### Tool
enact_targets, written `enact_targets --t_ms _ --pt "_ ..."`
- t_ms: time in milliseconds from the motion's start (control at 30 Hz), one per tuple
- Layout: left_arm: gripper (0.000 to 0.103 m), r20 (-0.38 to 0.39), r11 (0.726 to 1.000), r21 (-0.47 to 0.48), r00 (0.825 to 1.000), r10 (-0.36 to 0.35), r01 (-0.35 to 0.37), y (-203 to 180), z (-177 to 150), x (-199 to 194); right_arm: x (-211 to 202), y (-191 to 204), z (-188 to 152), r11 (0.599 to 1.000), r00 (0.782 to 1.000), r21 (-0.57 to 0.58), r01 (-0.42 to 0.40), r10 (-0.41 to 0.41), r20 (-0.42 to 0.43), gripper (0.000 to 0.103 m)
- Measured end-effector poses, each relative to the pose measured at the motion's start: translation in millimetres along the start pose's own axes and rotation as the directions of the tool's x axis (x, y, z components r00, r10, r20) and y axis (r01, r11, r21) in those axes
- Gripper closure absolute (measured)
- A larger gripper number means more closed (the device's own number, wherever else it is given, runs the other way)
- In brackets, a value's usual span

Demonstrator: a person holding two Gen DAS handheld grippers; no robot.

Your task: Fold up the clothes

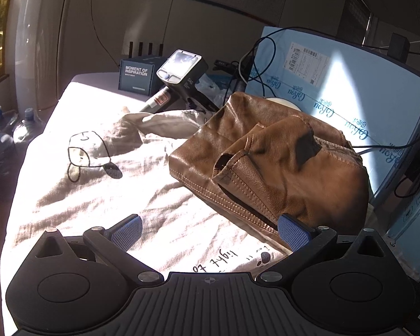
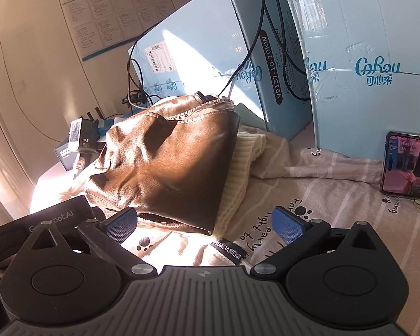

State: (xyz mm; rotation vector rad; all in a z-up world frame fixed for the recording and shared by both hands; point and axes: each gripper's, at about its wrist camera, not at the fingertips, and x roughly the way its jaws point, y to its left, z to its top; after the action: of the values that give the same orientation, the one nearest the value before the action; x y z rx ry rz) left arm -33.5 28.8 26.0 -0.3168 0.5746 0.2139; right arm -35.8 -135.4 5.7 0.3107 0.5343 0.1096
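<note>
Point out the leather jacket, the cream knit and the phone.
leather jacket (image 2: 170, 168): right wrist view, on its broad top panel.
cream knit (image 2: 238, 165): right wrist view, on the ribbed edge beside the jacket.
phone (image 2: 408, 168): right wrist view, on its lit screen.

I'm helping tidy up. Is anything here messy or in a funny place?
Yes. The brown leather jacket sits in a lumpy heap on the printed sheet, partly on top of a cream knit, not folded flat. A phone with its screen lit leans against a blue box on the bed. Both grippers are open and hold nothing.
</note>
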Motion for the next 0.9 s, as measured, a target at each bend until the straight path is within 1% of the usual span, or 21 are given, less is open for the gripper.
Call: enact_targets --t_ms 133,233,400,667,900 --pt "0.0 0.002 0.998 -0.055 1.0 -0.004 0.004 8 2 0 0 -3 1 0.999 0.999 0.012 0.036 -0.036 0.009 0.0" --pt "0.0 -0.01 0.998 -0.061 1.0 0.0 -0.001 9 3 3 -3 -8 2 0.998 0.998 0.042 0.046 -0.048 0.039 0.0" --pt "0.0 0.001 0.999 -0.052 1.0 0.005 -0.005 7 1 1 -4 -17 4 0.995 0.996 0.086 0.059 -0.064 0.065 0.0" --pt "0.0 -0.012 0.999 -0.041 1.0 0.013 -0.013 6 1 3 2 -20 3 0.992 0.996 0.103 0.079 -0.083 0.034 0.0" --pt "0.0 -0.006 0.999 -0.04 1.0 0.022 -0.022 6 1 3 3 -22 3 0.99 0.996 0.112 0.085 -0.087 0.016 0.0"
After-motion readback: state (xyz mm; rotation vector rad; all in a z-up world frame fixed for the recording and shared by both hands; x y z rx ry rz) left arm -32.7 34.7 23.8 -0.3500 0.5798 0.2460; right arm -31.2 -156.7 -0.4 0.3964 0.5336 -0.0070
